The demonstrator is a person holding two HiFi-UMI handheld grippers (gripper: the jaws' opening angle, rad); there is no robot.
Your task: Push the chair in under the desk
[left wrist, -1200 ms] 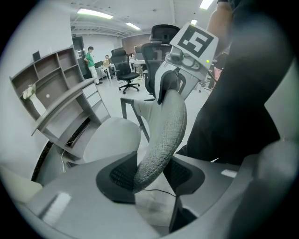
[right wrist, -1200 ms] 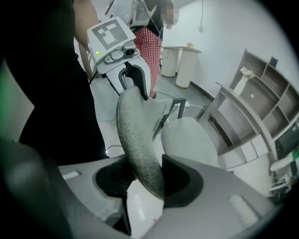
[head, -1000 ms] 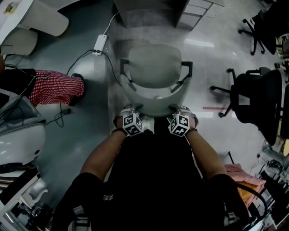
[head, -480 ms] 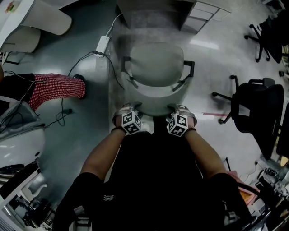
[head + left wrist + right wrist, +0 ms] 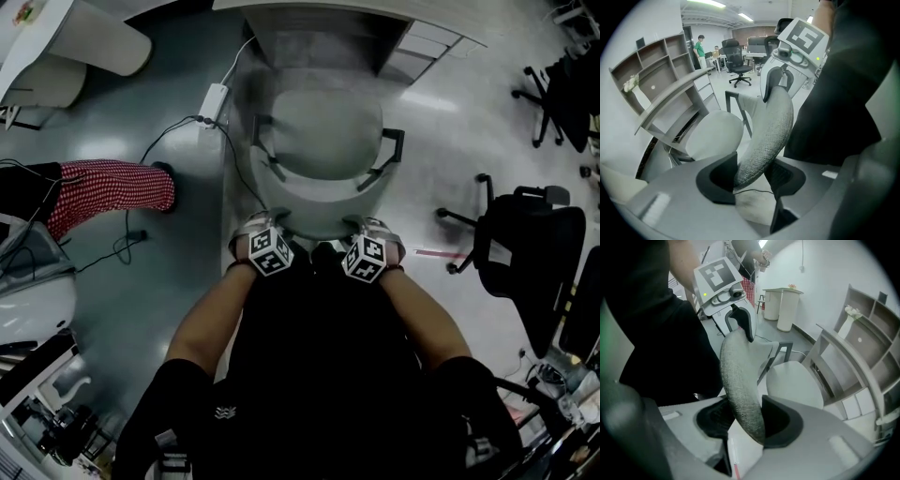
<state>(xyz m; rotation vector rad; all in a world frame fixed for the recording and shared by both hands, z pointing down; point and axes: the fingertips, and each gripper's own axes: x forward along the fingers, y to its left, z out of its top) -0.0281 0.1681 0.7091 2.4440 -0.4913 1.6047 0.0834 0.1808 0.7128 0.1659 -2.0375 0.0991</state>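
Note:
A grey office chair (image 5: 319,141) with black armrests stands in front of me, its seat partly under the grey desk (image 5: 309,9) at the top of the head view. Its fabric backrest rim (image 5: 314,220) is the part nearest me. My left gripper (image 5: 262,246) is shut on the rim's left end, and the rim (image 5: 764,140) runs between its pads. My right gripper (image 5: 370,251) is shut on the right end, where the backrest rim (image 5: 738,380) passes between the jaws. The seat (image 5: 715,136) points at the desk (image 5: 670,101).
A white power strip (image 5: 214,97) with trailing cables lies on the floor left of the chair. A person's leg in red checked trousers (image 5: 112,187) is further left. A black office chair (image 5: 525,253) stands to the right, and a drawer unit (image 5: 427,42) sits beside the desk.
The chair has rolled forward toward the desk with both grippers on its backrest. More of the desk edge shows at the top, now above the front of the seat.

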